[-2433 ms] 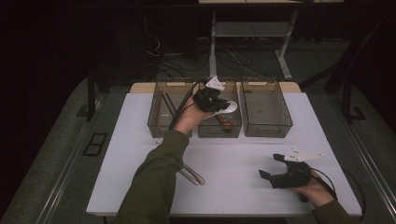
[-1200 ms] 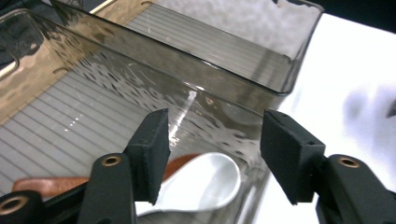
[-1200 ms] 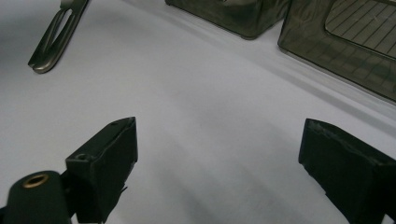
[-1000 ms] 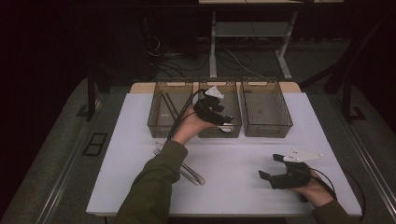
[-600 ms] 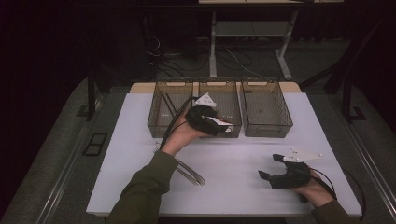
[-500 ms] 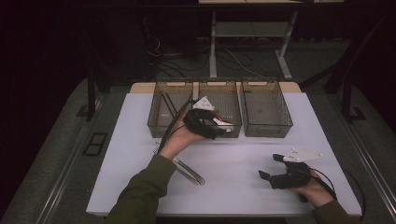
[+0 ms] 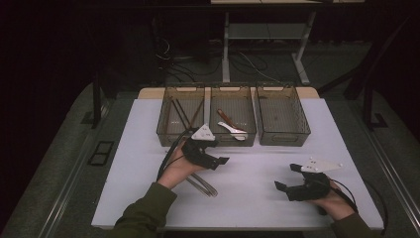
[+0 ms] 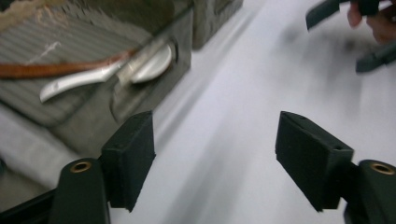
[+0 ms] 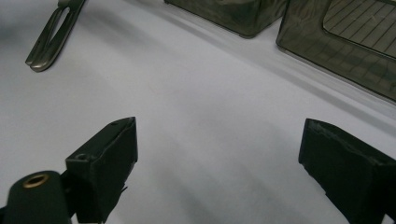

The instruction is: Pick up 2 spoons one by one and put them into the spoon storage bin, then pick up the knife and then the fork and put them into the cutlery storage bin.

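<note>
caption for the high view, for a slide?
Left gripper, jaws open and empty, over the white table before three bins; white spoon in the middle bin; right gripper resting open.

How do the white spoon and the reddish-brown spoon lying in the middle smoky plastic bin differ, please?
The white spoon is pale and glossy, while the reddish-brown spoon is dark and looks wooden. In the high view the white one lies nearer the front wall of the middle bin, and the brown one reaches farther back. In the left gripper view the white spoon's bowl shows plainly, while the brown one shows as a slim handle. Both lie flat in one bin and cross each other.
</note>
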`<state>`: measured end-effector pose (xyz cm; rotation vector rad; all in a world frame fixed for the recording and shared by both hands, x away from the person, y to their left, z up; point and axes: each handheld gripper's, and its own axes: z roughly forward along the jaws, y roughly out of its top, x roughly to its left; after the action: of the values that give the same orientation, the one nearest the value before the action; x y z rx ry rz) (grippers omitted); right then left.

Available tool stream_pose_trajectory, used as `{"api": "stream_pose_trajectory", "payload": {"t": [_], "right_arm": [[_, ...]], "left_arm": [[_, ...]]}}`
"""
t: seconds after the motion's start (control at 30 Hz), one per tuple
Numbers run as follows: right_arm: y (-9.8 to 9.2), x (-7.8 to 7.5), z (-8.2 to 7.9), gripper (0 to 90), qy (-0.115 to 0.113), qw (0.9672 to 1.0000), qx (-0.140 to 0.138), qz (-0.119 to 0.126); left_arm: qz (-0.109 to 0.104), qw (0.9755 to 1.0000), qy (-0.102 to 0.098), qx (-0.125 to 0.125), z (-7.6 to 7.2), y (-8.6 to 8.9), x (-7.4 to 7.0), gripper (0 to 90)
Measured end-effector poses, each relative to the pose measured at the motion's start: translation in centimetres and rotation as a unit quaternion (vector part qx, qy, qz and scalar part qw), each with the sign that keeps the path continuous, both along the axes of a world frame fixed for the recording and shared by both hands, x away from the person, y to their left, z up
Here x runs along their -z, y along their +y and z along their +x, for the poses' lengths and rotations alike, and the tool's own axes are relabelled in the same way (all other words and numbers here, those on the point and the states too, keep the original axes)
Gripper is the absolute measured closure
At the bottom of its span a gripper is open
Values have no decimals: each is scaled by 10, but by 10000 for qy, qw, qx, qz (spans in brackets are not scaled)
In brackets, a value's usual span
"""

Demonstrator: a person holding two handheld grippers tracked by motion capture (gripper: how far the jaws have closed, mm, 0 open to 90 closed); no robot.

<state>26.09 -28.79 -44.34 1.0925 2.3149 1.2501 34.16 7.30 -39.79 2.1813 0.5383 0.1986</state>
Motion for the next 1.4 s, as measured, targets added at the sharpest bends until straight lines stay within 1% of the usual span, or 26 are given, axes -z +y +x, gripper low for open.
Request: {"api": "stream_pose_trajectory", "payload": {"t": [0.1, 0.2, 0.23, 0.37, 0.4, 0.47, 0.5, 0.53, 0.57, 0.67, 0.73, 0.8, 0.87, 0.93, 0.97, 1.03, 1.1, 1.23, 1.27, 1.4], "right_arm": [[0, 0, 0, 115, -8, 10000, 8, -1], [0, 0, 0, 115, 6, 10000, -7, -4], [0, 0, 0, 115, 11, 10000, -13, -9], [1, 0, 0, 116, 9, 10000, -18, -18], [1, 0, 0, 115, 10, 10000, -18, -21], [1, 0, 0, 115, 11, 10000, -17, -16], [1, 0, 0, 115, 8, 10000, -15, -11], [1, 0, 0, 115, 7, 10000, -15, -11], [1, 0, 0, 116, 6, 10000, -17, -10], [1, 0, 0, 115, 5, 10000, -24, -20], [1, 0, 0, 115, 7, 10000, -25, -21], [2, 0, 0, 115, 9, 10000, -38, -24], [2, 0, 1, 115, 5, 10000, -44, -19], [2, 0, 1, 115, 15, 10000, -36, -21], [2, 1, 1, 116, 15, 10000, -30, -19], [2, 1, 1, 115, 26, 10000, -11, -34], [1, 1, 1, 115, 15, 10000, -26, -28], [2, 0, 1, 115, 8, 10000, -34, -31], [2, 0, 1, 116, 7, 10000, -37, -29], [2, 1, 1, 116, 13, 10000, -35, -31]], "left_arm": [[45, 10000, -13, -59, -9, 10, 4, 363], [72, 9998, -19, -161, -15, 20, 7, 444], [64, 9998, 4, -190, -17, 24, 7, 471], [144, 9996, 79, -248, -23, 39, 10, 613], [133, 9994, 109, -293, -24, 42, 11, 649], [189, 9991, 147, -340, -25, 49, 12, 723], [199, 9989, 181, -384, -26, 53, 13, 745], [231, 9986, 197, -424, -26, 56, 14, 763], [287, 9984, 195, -439, -26, 60, 15, 796], [444, 9970, 209, -594, -27, 70, 17, 888], [550, 9959, 223, -686, -26, 77, 19, 890], [577, 9949, 274, -780, -25, 84, 21, 890], [615, 9942, 329, -823, -26, 89, 24, 890], [682, 9937, 377, -808, -26, 91, 29, 890], [734, 9932, 404, -802, -26, 92, 31, 890], [880, 9922, 378, -795, -26, 91, 35, 890], [962, 9913, 374, -815, -26, 91, 37, 890], [1008, 9914, 331, -771, -25, 88, 39, 890], [1070, 9911, 286, -744, -24, 87, 39, 890], [1091, 9907, 282, -756, -24, 86, 40, 890]]}}
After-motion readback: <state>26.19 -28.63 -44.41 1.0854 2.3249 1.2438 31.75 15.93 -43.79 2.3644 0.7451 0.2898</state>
